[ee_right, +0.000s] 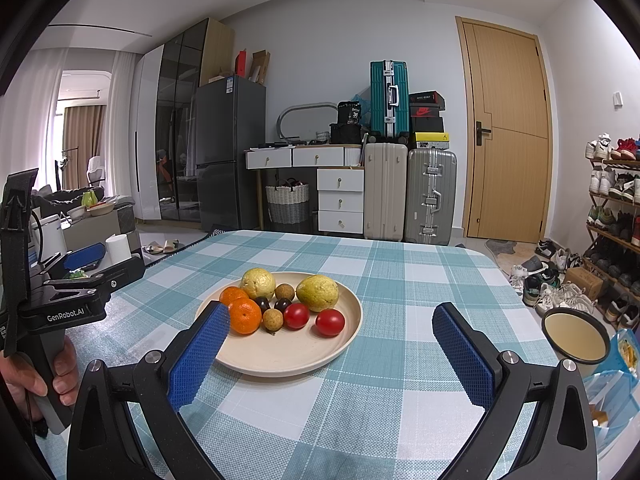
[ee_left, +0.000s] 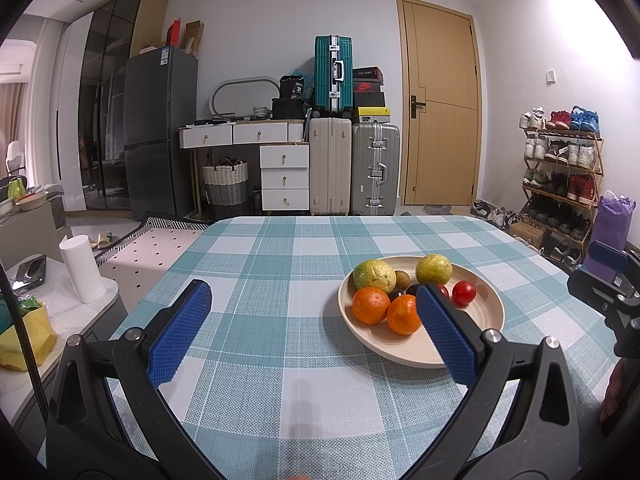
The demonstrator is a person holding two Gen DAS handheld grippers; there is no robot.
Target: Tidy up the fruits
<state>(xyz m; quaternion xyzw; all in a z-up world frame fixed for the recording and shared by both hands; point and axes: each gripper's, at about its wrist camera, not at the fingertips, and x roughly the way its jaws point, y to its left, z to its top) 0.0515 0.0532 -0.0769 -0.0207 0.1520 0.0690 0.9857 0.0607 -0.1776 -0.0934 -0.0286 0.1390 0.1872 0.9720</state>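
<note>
1. Left tool (ee_left: 316,328) held low over the worktop (ee_left: 280,380), blue pads spread wide apart, nothing between them. Right pad overlapping the near left rim of the plate (ee_left: 400,350) in the left wrist view.
2. Right tool (ee_right: 332,354) likewise spread wide, empty, hovering above the checked cloth. Left pad seen against the plate's near left edge in the right wrist view; contact could not be judged.
3. Hand (ee_right: 28,380) gripping the left tool's grey handle at the left border of the right wrist view.
4. Cream plate resting on the worktop just beyond both tools, all fruit gathered on it.
5. Near side of plate: two oranges (ee_right: 245,315) touching each other at left, one brown longan (ee_right: 273,319) beside them, two red tomatoes (ee_right: 330,322) at right, slightly apart.
6. Middle of plate: two dark plums (ee_right: 283,304) side by side, partly hidden behind the nearer fruit.
7. Far side of plate: two yellow-green guavas (ee_right: 318,293), a second longan between them.
8. Round cream-lined container (ee_right: 576,338) off the right edge of the worktop.
9. Paper roll (ee_left: 82,270) upright on a side surface to the left.
10. Against the far wall: grey fridge (ee_left: 160,132), white drawers (ee_left: 284,178), stacked suitcases (ee_left: 332,168), wooden door (ee_left: 442,104), shoe rack (ee_left: 560,176) at right.
</note>
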